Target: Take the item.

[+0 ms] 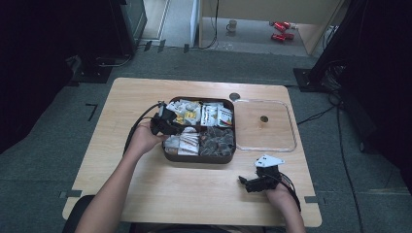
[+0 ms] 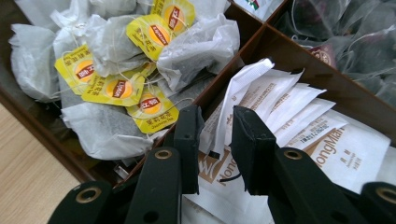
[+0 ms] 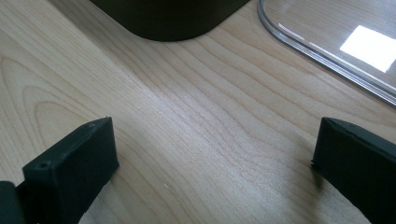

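A dark brown compartment box (image 1: 199,159) sits mid-table. My left gripper (image 1: 163,121) reaches into it from the left. In the left gripper view its jaws (image 2: 217,114) stand a narrow gap apart in the compartment of white sachets (image 2: 289,107), with the upright edge of one sachet (image 2: 222,126) between them; I cannot see the pads pressing on it. Tea bags with yellow tags (image 2: 116,88) fill the neighbouring compartment. My right gripper (image 1: 244,184) rests on the table near the front right, its jaws (image 3: 212,135) wide open over bare wood.
A clear lid (image 1: 291,145) lies flat to the right of the box, its rim (image 3: 322,56) showing in the right gripper view. Dark wrapped packets (image 2: 350,28) and other sachets (image 1: 216,115) fill the remaining compartments. Cables and stands surround the table on the floor.
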Motion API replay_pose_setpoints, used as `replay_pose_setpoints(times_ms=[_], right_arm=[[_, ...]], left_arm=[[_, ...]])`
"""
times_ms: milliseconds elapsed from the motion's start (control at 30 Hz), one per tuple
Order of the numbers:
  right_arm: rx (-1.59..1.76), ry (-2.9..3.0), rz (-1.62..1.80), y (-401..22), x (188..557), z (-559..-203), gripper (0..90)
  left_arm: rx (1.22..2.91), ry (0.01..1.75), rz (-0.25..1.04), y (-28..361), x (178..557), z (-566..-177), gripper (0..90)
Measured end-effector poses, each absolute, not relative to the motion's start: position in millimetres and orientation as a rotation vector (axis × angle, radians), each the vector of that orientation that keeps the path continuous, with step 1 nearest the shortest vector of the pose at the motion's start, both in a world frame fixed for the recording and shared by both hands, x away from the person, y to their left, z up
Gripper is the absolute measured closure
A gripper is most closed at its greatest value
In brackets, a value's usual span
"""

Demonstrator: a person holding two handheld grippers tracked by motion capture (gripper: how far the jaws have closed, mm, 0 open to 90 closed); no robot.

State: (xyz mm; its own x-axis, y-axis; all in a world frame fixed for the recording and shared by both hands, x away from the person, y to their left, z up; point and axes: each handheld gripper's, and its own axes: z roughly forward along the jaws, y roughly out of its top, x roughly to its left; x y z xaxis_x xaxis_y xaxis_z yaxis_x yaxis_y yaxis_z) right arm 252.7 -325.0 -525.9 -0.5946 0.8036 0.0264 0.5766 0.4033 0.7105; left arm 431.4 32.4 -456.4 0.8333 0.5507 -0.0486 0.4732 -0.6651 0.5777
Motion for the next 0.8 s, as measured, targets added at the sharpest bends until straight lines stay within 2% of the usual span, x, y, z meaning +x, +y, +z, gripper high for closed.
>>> replay_pose_setpoints(times_ms=[367, 800], right_arm=[[1.203, 2.34, 0.995, -324.4, 250.2, -526.0, 0.0], [1.205, 2.338, 0.995, -324.1, 249.6, -526.0, 0.0]], left_arm=[[2.472, 0.717, 0.205, 23.4, 429.8, -462.4, 76.1], [2.493, 0.697, 0.202, 23.3, 431.1, -465.4, 87.1]])
